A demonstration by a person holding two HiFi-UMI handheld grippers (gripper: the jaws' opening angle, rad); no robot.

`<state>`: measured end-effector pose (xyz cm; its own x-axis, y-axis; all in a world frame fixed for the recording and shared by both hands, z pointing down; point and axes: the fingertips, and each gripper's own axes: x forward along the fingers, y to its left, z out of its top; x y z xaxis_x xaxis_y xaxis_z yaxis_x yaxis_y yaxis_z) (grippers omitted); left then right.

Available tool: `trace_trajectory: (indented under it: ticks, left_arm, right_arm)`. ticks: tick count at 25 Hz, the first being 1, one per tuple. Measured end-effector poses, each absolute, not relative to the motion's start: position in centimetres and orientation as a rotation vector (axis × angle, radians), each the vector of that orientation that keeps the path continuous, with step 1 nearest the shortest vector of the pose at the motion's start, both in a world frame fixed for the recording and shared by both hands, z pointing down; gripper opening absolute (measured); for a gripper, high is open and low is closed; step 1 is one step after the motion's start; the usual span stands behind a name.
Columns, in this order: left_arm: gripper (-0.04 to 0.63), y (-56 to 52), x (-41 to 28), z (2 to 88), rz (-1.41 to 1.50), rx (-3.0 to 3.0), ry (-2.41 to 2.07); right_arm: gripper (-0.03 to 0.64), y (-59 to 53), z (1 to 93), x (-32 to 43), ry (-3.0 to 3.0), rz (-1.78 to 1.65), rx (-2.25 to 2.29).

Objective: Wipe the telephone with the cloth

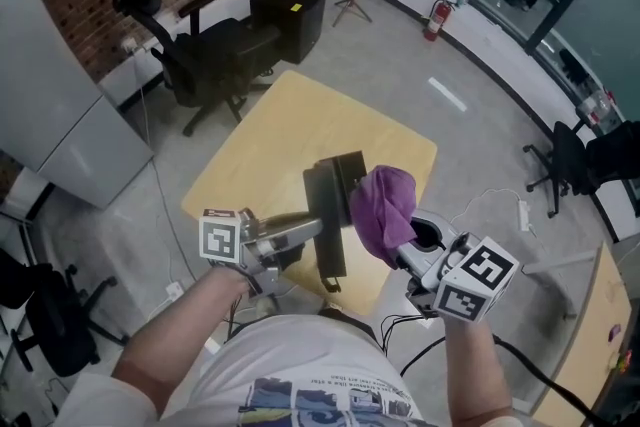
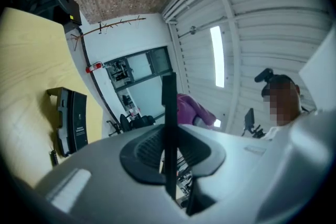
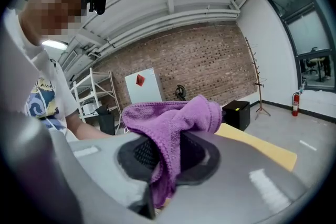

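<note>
Telephone (image 1: 335, 190) lies by the desk's (image 1: 260, 145) near edge. Left gripper (image 2: 169, 152) clamps a thin black strip (image 2: 169, 107); right gripper (image 3: 165, 157) grasps the purple cloth (image 3: 173, 118).

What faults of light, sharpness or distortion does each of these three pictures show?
Left gripper view: strong fisheye bending, black corners, the white ceiling lamp burnt out; the thin black strip between the jaws is sharp. Right gripper view: same bending; the purple fluffy cloth is sharp, its weave visible. Head view: even light, little shadow.
</note>
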<state>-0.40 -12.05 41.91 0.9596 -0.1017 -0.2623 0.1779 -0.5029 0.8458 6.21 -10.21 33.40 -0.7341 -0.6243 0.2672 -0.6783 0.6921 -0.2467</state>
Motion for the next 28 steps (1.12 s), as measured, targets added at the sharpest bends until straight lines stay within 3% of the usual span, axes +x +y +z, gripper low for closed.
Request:
trace_trajectory:
  ticks: [28]
  left_arm:
    - [0.078,-11.6,-0.8,39.9,-0.483,2.062,0.191]
  right_arm:
    - [0.043,-6.4,36.7,5.8,-2.801,0.807,0.722]
